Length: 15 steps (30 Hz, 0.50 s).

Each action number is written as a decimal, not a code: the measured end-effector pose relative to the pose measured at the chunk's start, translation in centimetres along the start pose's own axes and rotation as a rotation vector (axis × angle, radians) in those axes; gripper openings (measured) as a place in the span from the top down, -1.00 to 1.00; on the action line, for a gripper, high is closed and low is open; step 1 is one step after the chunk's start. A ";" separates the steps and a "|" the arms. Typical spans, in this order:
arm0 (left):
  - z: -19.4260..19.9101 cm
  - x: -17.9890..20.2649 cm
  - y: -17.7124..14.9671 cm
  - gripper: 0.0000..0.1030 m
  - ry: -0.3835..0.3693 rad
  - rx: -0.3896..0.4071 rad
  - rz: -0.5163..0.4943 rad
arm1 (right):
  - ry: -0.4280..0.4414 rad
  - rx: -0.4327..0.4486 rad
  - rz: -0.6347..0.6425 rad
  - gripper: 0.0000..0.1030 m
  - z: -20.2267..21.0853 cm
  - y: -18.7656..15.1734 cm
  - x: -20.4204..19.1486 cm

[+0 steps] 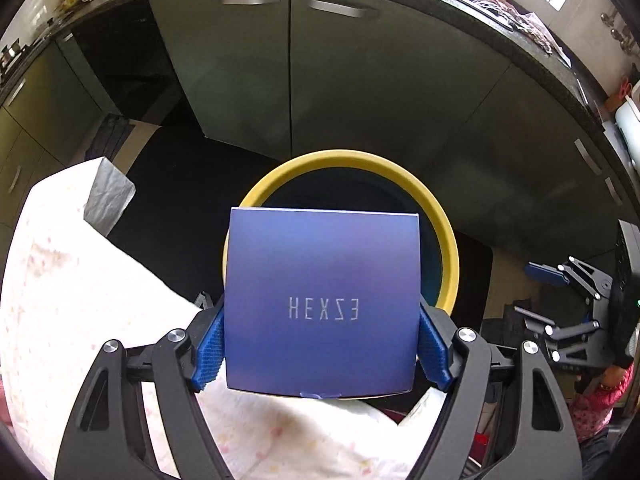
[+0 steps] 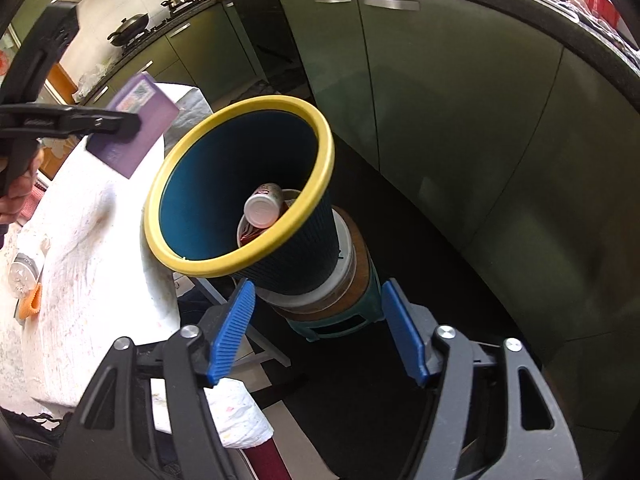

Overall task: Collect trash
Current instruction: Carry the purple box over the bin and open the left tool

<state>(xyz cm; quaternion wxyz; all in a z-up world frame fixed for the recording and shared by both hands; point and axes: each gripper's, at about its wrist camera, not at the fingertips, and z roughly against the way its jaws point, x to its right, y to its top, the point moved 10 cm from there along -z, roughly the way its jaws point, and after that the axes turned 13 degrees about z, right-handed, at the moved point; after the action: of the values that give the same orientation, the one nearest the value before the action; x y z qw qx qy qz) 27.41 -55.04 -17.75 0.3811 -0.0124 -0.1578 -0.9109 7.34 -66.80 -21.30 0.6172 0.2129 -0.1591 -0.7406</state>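
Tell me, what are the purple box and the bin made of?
The purple box looks like thin cardboard with a matte finish: crisp folded edges and a tuck tab. The bin seems plastic: ribbed dark outside, smooth teal inside, glossy yellow rim.

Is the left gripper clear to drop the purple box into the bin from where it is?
Probably yes. The left gripper holds the purple box by the bin's yellow rim; the mouth is open, and only a can and scraps lie at the bottom.

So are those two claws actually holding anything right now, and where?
The left gripper clamps the purple box by its two side edges. The right gripper is open and holds nothing.
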 end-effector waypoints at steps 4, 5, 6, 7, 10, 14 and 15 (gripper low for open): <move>-0.1 0.1 0.6 -0.64 0.006 0.016 0.009 | 0.006 0.004 0.002 -0.28 -0.4 0.3 -0.2; 0.5 0.0 0.6 -0.66 0.000 0.026 0.011 | 0.009 0.003 0.006 -0.29 -0.5 0.4 -0.4; 1.2 -0.1 0.5 -0.69 -0.003 0.035 0.010 | 0.010 0.001 0.010 -0.28 -0.6 0.5 -0.5; 1.9 -0.4 0.2 -0.70 -0.006 0.045 0.007 | 0.012 0.000 0.015 -0.29 -0.7 0.5 -0.6; 5.1 -1.6 -1.2 -0.72 -0.028 0.088 0.015 | 0.022 -0.002 0.023 -0.29 -1.0 0.6 -1.1; 10.8 -4.6 -3.8 -0.80 -0.055 0.202 0.031 | 0.034 -0.016 0.041 -0.29 -1.6 0.6 -2.1; 12.1 -5.6 -4.6 -0.81 -0.056 0.231 0.038 | 0.036 -0.022 0.047 -0.29 -1.7 0.6 -2.3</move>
<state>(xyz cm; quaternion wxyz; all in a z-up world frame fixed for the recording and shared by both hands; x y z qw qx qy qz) 26.95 -44.53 -8.33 0.3925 0.0034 -0.2721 -0.8786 9.06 -64.56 -22.22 0.6394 0.2154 -0.1448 -0.7237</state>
